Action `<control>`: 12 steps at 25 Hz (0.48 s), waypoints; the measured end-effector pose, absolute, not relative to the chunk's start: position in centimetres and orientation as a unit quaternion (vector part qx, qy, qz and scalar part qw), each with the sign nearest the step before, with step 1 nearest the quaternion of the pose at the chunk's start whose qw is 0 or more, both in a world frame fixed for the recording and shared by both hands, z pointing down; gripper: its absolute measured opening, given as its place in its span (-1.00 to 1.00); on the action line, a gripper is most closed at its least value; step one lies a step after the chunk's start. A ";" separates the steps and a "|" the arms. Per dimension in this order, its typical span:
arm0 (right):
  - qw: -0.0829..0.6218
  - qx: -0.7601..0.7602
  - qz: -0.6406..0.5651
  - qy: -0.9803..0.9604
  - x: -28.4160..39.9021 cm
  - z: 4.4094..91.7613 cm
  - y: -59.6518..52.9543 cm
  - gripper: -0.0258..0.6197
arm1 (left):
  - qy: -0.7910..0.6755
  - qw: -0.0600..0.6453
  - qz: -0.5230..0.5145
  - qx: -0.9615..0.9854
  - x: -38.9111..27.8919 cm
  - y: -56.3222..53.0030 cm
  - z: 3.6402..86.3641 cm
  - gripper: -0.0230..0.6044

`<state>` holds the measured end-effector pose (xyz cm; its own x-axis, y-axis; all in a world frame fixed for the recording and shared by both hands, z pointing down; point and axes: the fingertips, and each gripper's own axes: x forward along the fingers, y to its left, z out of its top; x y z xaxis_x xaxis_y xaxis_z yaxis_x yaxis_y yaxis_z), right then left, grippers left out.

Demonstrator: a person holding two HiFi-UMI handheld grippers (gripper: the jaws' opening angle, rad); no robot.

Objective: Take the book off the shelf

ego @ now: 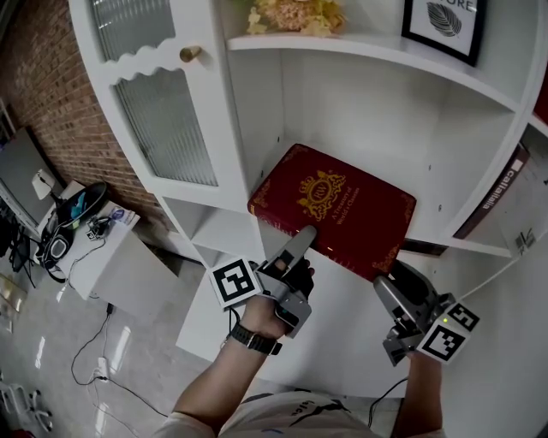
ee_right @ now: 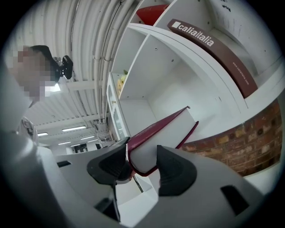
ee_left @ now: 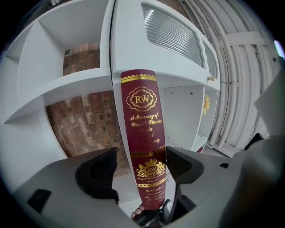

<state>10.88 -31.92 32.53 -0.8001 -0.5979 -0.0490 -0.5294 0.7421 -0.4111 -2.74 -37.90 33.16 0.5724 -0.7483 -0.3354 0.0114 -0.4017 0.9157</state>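
A dark red book point(ego: 334, 214) with gold print lies tilted, its near part sticking out of the white shelf point(ego: 257, 128) compartment. My left gripper point(ego: 300, 248) is at its near edge. In the left gripper view the book's spine point(ee_left: 144, 133) stands between the jaws of that gripper point(ee_left: 140, 167): it touches the right pad and a gap shows at the left pad. My right gripper point(ego: 396, 287) is at the book's near right corner. In the right gripper view the two pads of this gripper point(ee_right: 142, 162) clamp that corner of the book point(ee_right: 164, 131), one on each cover.
A cabinet door with ribbed glass and a gold knob point(ego: 190, 53) stands left of the compartment. Above are flowers point(ego: 295, 15) and a framed picture point(ego: 445, 21). A brown book point(ego: 497, 192) leans in the right compartment. A cluttered side table point(ego: 94, 231) sits at the lower left.
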 end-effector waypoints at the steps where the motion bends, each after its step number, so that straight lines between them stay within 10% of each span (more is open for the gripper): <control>1: 0.085 -0.296 -0.193 0.931 10.7 32.8 -31.7 -0.24 | -0.244 0.490 -0.388 0.741 -2.5 -37.9 33.2 0.15; 12: 0.058 -0.272 -0.180 0.944 10.1 33.8 -30.0 -0.27 | -0.219 0.497 -0.398 0.739 -0.8 -37.8 33.0 -0.12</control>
<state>10.14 -30.03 33.76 -0.8457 -0.5335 -0.0118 -0.4917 0.7878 -0.3710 -0.80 -37.77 32.96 0.5873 -0.7198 -0.3701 0.0718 -0.4091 0.9097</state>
